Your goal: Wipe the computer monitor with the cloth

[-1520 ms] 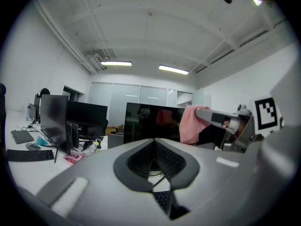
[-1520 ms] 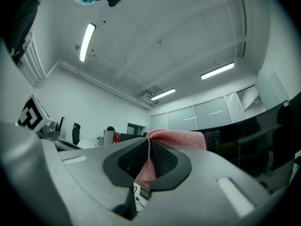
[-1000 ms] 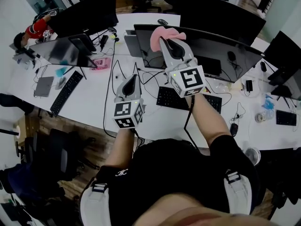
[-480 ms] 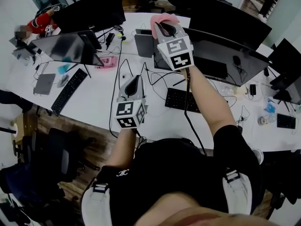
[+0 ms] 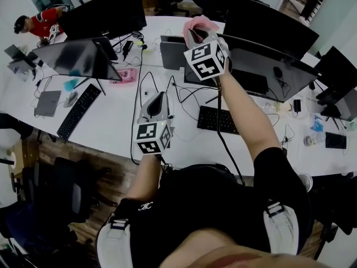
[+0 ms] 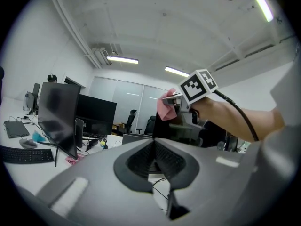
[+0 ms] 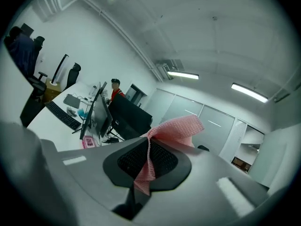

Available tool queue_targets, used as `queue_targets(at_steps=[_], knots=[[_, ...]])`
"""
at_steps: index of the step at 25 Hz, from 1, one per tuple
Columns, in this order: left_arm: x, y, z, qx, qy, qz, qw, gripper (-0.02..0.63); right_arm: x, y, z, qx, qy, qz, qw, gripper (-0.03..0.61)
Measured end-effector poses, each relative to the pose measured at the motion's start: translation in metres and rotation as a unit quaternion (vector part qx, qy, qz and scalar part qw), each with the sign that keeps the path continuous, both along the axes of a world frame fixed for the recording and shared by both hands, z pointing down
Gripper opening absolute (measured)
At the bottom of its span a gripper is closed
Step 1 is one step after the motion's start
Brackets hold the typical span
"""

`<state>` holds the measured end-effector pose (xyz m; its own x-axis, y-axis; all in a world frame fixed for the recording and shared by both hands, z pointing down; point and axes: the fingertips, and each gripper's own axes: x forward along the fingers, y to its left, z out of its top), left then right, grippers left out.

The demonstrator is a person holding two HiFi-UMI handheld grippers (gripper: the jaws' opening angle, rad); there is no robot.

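Fingers (image 7: 165, 162) of right gripper (image 7: 148, 147) pinching pink waffle-weave cloth (image 7: 178, 127), left gripper (image 6: 154, 147) closed, empty

Two grippers: the left gripper (image 5: 158, 96), jaws together on nothing, and the right gripper (image 5: 196, 33). One pink cloth (image 5: 201, 22), pinched between the right jaws.

Five monitors count clearly. The wide monitor (image 5: 262, 66) sits just below the right jaws and the rear monitor (image 5: 273, 24) beyond them to the right. The tilted monitor (image 5: 75, 57) is left of both jaw pairs, the far-left monitor (image 5: 106, 13) is beyond it, and the far-right monitor (image 5: 340, 60) is well off to the right.

Three keyboards. The centre keyboard (image 5: 218, 119) lies right of the left jaws and the left keyboard (image 5: 78, 110) lies left of them. The right keyboard (image 5: 337, 140) is well apart from either pair.

One person in red (image 5: 42, 24), far left of the jaws.
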<state>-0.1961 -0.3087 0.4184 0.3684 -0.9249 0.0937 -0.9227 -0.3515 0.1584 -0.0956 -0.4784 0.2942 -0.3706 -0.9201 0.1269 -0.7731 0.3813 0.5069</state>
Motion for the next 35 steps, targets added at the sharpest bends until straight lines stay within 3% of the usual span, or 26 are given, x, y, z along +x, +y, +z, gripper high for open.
queue_targets(at_steps=[15, 27, 35], knots=[[0.023, -0.006, -0.003, 0.001, 0.0, 0.067, 0.9977, 0.049, 0.075, 0.005, -0.004, -0.021, 0.002, 0.084, 0.996, 0.011], [0.065, -0.007, 0.002, -0.005, -0.014, 0.117, 0.993, 0.049, 0.177, 0.022, -0.004, -0.032, -0.003, 0.166, 0.986, 0.011], [0.12, -0.005, -0.004, -0.001, -0.022, 0.156, 0.9874, 0.049, 0.264, 0.044, -0.008, -0.034, -0.003, 0.225, 0.974, 0.011]])
